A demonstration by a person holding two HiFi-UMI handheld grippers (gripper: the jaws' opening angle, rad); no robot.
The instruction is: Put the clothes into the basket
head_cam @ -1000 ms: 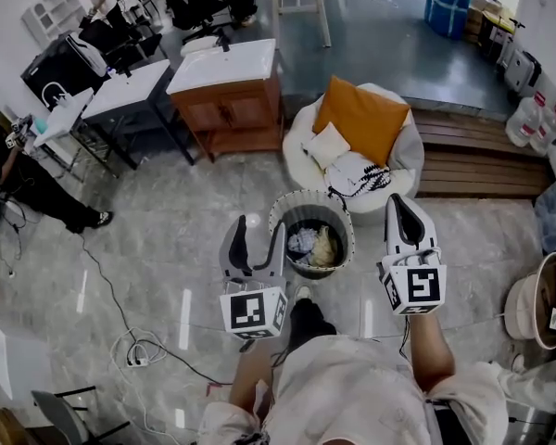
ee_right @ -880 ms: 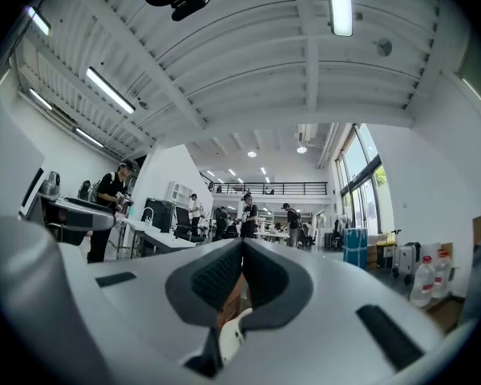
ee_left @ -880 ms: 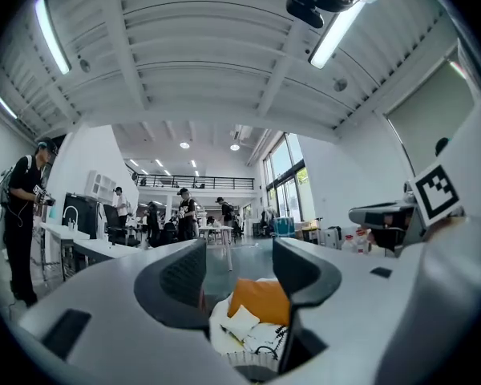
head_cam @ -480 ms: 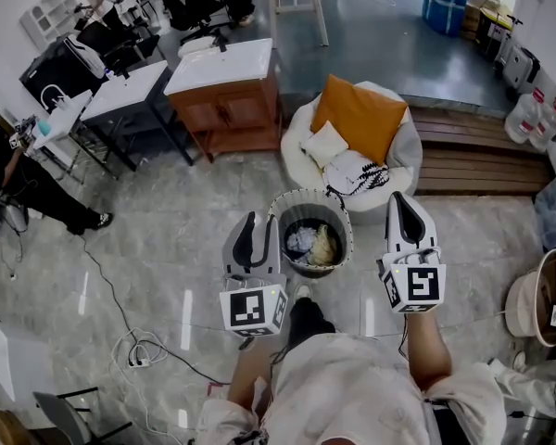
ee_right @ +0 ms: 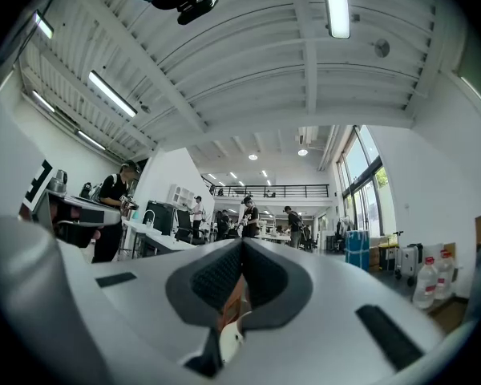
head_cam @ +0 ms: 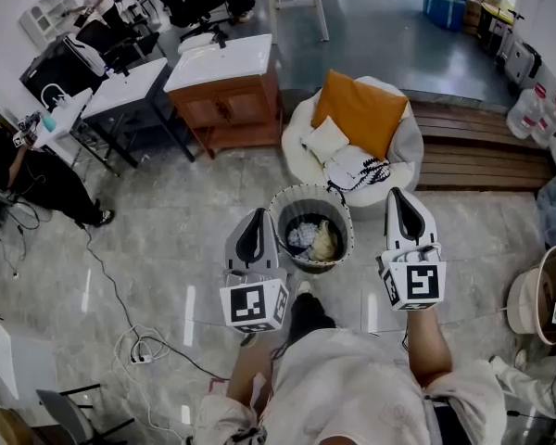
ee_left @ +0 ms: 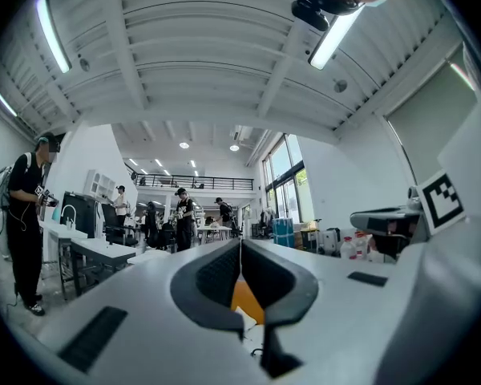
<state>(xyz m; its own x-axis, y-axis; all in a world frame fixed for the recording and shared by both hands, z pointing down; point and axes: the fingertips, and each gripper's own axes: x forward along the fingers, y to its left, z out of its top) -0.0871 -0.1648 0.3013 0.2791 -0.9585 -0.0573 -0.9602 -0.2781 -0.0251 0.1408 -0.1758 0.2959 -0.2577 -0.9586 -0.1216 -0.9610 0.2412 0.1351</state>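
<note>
A round wire basket [head_cam: 280, 213] stands on the floor just ahead of me, with white and tan clothes [head_cam: 313, 239] lying in it. My left gripper [head_cam: 257, 221] hovers at the basket's left rim; its jaws have just been closing and are now shut with nothing between them. My right gripper [head_cam: 398, 199] hangs to the right of the basket, also shut and empty. In the left gripper view [ee_left: 240, 249] and the right gripper view [ee_right: 242, 249] the pads meet, and both point level across the room.
A white armchair [head_cam: 403, 146] with an orange cushion [head_cam: 360, 114] and a white, black-patterned cloth [head_cam: 357, 170] stands behind the basket. A wooden cabinet [head_cam: 224, 95] is at the back left, a person [head_cam: 28, 170] at far left, cables [head_cam: 139, 346] on the floor.
The left gripper's jaws have gone from wide open to shut, empty. Both grippers stay where they were beside the basket.
</note>
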